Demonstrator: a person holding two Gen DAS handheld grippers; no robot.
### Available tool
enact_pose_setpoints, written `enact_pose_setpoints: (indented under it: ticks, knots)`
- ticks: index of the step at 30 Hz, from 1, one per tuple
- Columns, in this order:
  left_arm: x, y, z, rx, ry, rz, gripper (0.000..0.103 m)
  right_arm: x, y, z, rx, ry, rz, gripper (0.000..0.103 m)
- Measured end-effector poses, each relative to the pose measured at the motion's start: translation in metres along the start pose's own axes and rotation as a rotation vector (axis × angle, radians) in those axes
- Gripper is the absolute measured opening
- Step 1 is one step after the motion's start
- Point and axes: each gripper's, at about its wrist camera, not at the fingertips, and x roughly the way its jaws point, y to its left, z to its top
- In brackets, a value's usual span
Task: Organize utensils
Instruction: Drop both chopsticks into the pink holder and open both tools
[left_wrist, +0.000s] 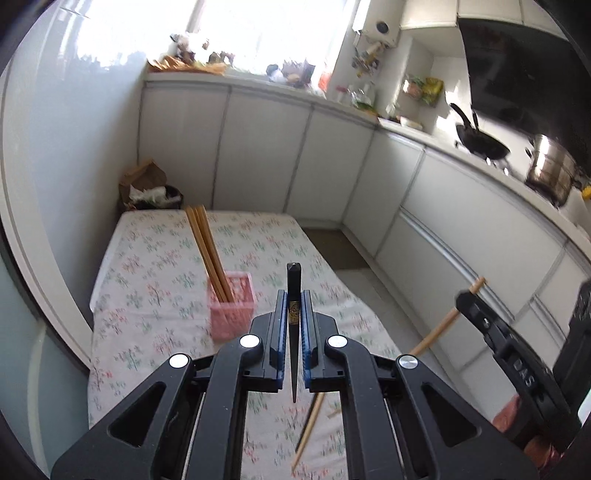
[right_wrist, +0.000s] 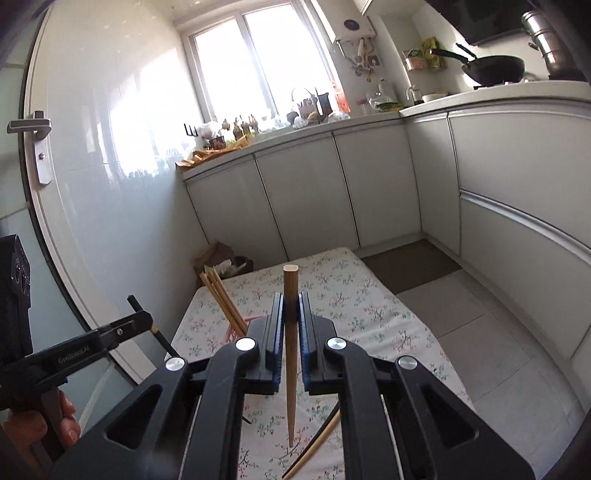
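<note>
My left gripper (left_wrist: 294, 297) is shut on a black chopstick (left_wrist: 293, 280) that stands upright between its blue pads, above the flowered tablecloth (left_wrist: 155, 266). My right gripper (right_wrist: 291, 299) is shut on a wooden chopstick (right_wrist: 290, 354), also upright, thick end up. A pink basket (left_wrist: 232, 310) ahead on the table holds several wooden chopsticks (left_wrist: 205, 243) leaning left. More loose chopsticks (left_wrist: 308, 432) lie on the cloth below the grippers. In the left wrist view the right gripper (left_wrist: 466, 293) shows at the right edge with its wooden chopstick (left_wrist: 439, 328).
White kitchen cabinets (right_wrist: 306, 199) line the back and right. A wok (left_wrist: 480, 146) and a steel pot (left_wrist: 550, 170) sit on the counter. A bin with paper bags (left_wrist: 147, 188) stands behind the table. A hand (right_wrist: 48, 424) holds the left gripper (right_wrist: 142, 319) at lower left.
</note>
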Motion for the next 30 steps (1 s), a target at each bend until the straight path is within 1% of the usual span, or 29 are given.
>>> enact_pose_setpoints:
  ticks: [6, 8, 11, 14, 17, 19, 21, 22, 24, 26, 27, 28, 30]
  knots:
    - [0.005, 0.009, 0.046, -0.022, -0.144, 0.096, 0.006, 0.01, -0.006, 0.017, 0.032, -0.043, -0.005, 0.008]
    - [0.013, 0.014, 0.06, -0.035, -0.166, 0.11, 0.006, 0.016, -0.009, 0.021, 0.034, -0.044, -0.008, 0.008]
    - [0.029, 0.019, 0.071, -0.031, -0.196, 0.159, 0.006, 0.025, -0.012, 0.021, 0.03, -0.035, -0.015, 0.008]
    - [0.05, 0.027, 0.075, -0.02, -0.198, 0.203, 0.006, 0.035, -0.014, 0.02, 0.018, -0.024, -0.026, 0.008]
    - [0.076, 0.037, 0.075, -0.017, -0.172, 0.236, 0.007, 0.046, -0.014, 0.018, 0.016, -0.012, -0.032, 0.008]
    - [0.094, 0.043, 0.07, -0.015, -0.143, 0.236, 0.008, 0.055, -0.014, 0.019, 0.02, -0.008, -0.036, 0.008]
    - [0.104, 0.049, 0.064, -0.017, -0.124, 0.235, 0.009, 0.064, -0.013, 0.022, 0.034, -0.009, -0.035, 0.008]
    - [0.104, 0.052, 0.058, -0.032, -0.12, 0.22, 0.014, 0.068, -0.011, 0.024, 0.042, -0.012, -0.031, 0.008]
    - [0.096, 0.059, 0.051, -0.052, -0.145, 0.211, 0.017, 0.077, -0.006, 0.032, 0.053, -0.027, -0.021, 0.008]
    - [0.074, 0.065, 0.046, -0.07, -0.198, 0.214, 0.017, 0.084, 0.001, 0.039, 0.06, -0.051, -0.005, 0.008]
    - [0.062, 0.067, 0.045, -0.078, -0.224, 0.215, 0.019, 0.089, 0.006, 0.046, 0.061, -0.07, 0.005, 0.008]
    - [0.049, 0.071, 0.043, -0.092, -0.247, 0.216, 0.024, 0.093, 0.013, 0.052, 0.064, -0.089, 0.015, 0.008]
    - [0.031, 0.078, 0.039, -0.124, -0.271, 0.214, 0.028, 0.102, 0.025, 0.06, 0.07, -0.121, 0.028, 0.008]
